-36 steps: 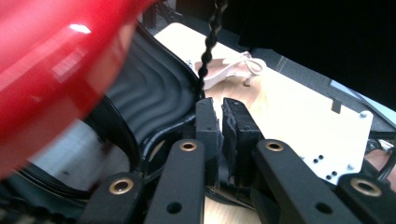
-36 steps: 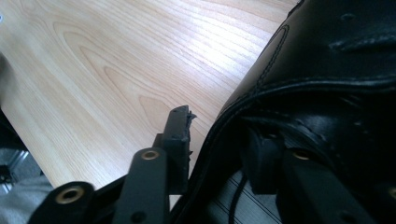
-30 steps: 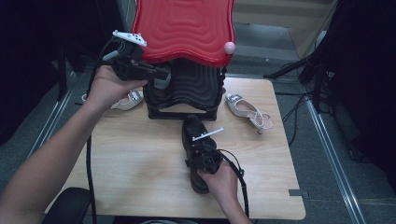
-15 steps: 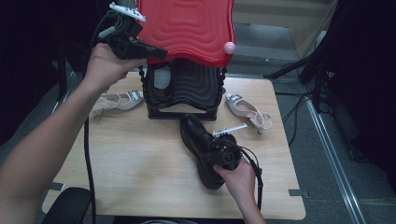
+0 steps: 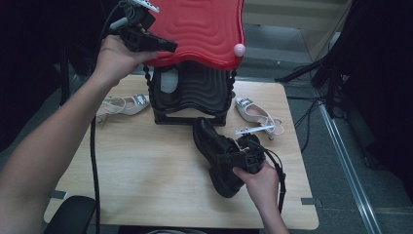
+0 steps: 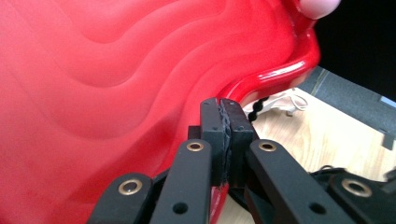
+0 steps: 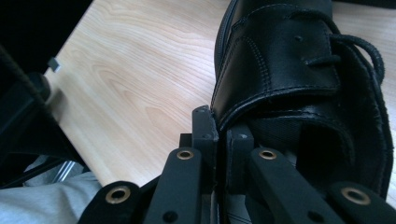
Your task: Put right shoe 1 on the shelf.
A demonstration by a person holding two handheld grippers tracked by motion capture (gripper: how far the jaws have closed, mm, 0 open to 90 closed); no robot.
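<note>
Left claw point(image 5: 163, 47) clamps red lid point(image 5: 204, 29) rim, upper left; stiff, slick. Right claw point(image 7: 223, 128) pinches black shoe point(image 7: 289, 70) collar; supple leather, light.

High view: above the near table point(image 5: 146, 185) edge, facing forward and down. Left gripper view: close against the red lid point(image 6: 116, 84). Right gripper view: close on the black shoe point(image 7: 289, 60). High view shares both.

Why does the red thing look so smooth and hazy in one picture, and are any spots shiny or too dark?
Left gripper view: the red lid sits close to the lens, so it blurs, with glare along its rim. High view: the surroundings fall to black; the table is evenly lit. Right gripper view: the black shoe is sharp, its opening dark.
</note>
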